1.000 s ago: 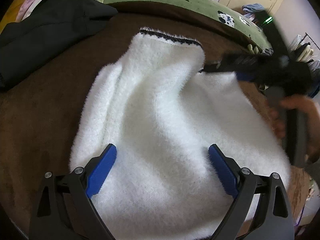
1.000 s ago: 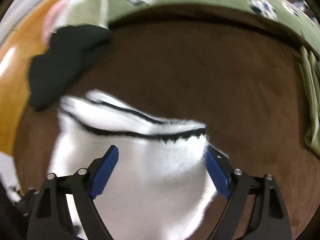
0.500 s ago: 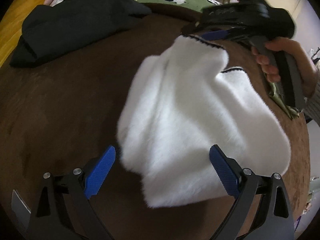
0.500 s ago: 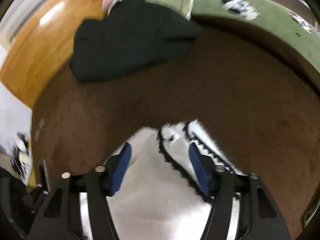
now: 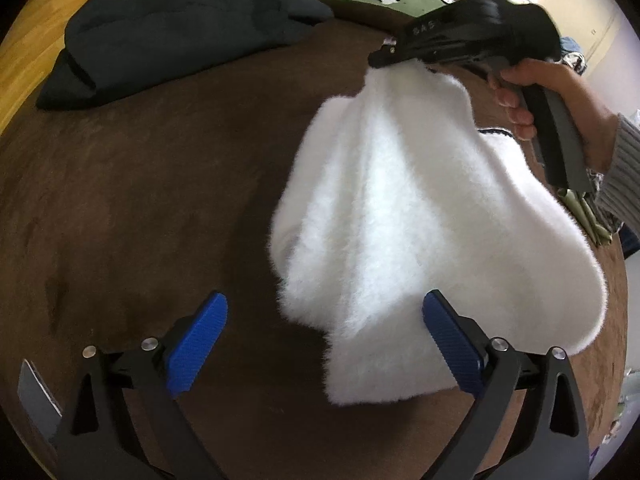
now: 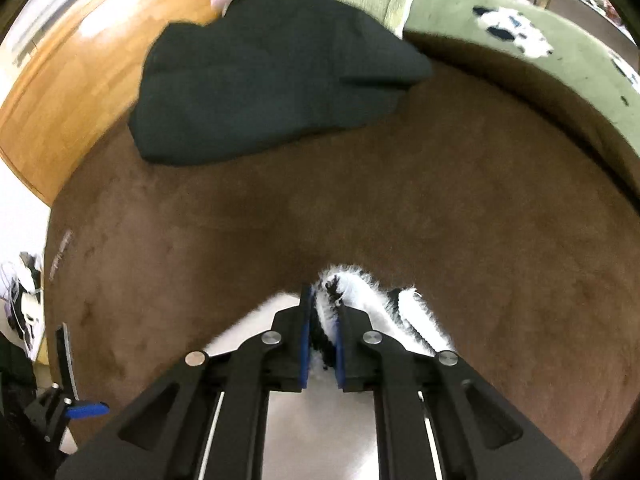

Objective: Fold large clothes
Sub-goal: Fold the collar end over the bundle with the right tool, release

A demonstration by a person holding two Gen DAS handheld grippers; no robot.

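A fluffy white sweater point(image 5: 420, 220) with a black-trimmed edge hangs bunched above the brown surface point(image 5: 140, 200). My right gripper point(image 6: 322, 316) is shut on its trimmed edge point(image 6: 348, 288); in the left wrist view it point(image 5: 380, 60) holds the sweater's top end up at the upper right. My left gripper point(image 5: 324, 336) is open and empty, low at the front, with the sweater's lower end hanging between and beyond its blue pads point(image 5: 196, 340).
A folded black garment point(image 5: 180, 28) lies at the far left of the brown surface, also in the right wrist view point(image 6: 272, 72). A green blanket with black-and-white patches point(image 6: 520, 32) lies behind. Wooden floor point(image 6: 72, 72) is at the left.
My right gripper closed on the sweater's trimmed edge and lifted it up and to the right. The sweater went from lying flat to hanging bunched. My left gripper stayed open.
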